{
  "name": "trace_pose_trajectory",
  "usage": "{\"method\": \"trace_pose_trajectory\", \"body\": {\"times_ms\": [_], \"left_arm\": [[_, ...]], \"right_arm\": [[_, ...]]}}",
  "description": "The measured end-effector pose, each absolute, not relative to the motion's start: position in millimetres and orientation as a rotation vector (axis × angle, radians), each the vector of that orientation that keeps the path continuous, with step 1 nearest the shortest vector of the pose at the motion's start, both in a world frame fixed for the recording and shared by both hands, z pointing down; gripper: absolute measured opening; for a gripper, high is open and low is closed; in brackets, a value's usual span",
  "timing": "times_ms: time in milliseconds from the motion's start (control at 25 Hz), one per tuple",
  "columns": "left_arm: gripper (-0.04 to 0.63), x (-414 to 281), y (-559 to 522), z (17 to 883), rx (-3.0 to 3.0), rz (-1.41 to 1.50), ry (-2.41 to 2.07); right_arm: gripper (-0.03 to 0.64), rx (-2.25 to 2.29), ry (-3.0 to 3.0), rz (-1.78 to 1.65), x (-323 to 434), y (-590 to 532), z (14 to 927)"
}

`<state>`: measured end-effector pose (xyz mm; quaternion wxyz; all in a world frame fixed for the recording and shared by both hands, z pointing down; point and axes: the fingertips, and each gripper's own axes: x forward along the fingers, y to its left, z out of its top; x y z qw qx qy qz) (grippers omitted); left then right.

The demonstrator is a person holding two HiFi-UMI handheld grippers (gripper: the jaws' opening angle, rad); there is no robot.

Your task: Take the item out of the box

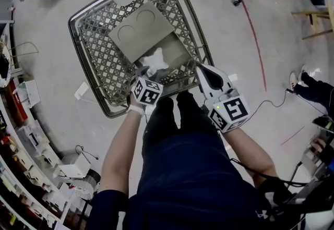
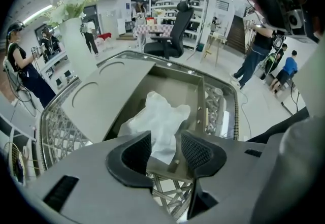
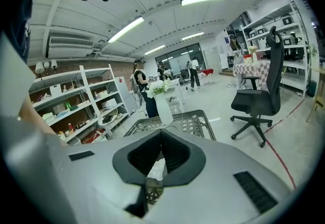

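The left gripper's [image 2: 165, 140] jaws stood wide apart, pointing steeply down over the near edge of the box [image 2: 170, 82]. The lower end of the crumpled white item [image 2: 158, 115] showed between them, though the pads were not pressing on it. The item lay inside the open box, toward its near edge. The box sat in a wire basket [image 2: 55, 127] on the floor, one flap folded out flat. The right gripper [image 3: 161, 135] hung by the basket's near right corner, its jaw tips together on nothing. A vase of white flowers [image 2: 76, 20] stood past the basket's far edge.
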<state>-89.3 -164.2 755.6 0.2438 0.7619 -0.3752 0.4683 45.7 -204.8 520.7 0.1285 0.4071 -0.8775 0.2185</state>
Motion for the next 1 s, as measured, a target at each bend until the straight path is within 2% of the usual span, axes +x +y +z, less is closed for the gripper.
{"method": "trace_pose_trajectory", "body": {"times_ms": [560, 1000], "left_arm": [[0.193, -90.9, -167.4, 784.1, 2.024, 1.411, -1.01], [0.13, -91.1, -166.7, 780.1, 2.012, 1.398, -0.994]], "right_arm": [[0.002, 1.209, -2.518, 0.67, 55.1, -197.1, 536.6], [0.002, 1.198, -2.527, 0.671, 51.0, -194.7, 532.7]]}}
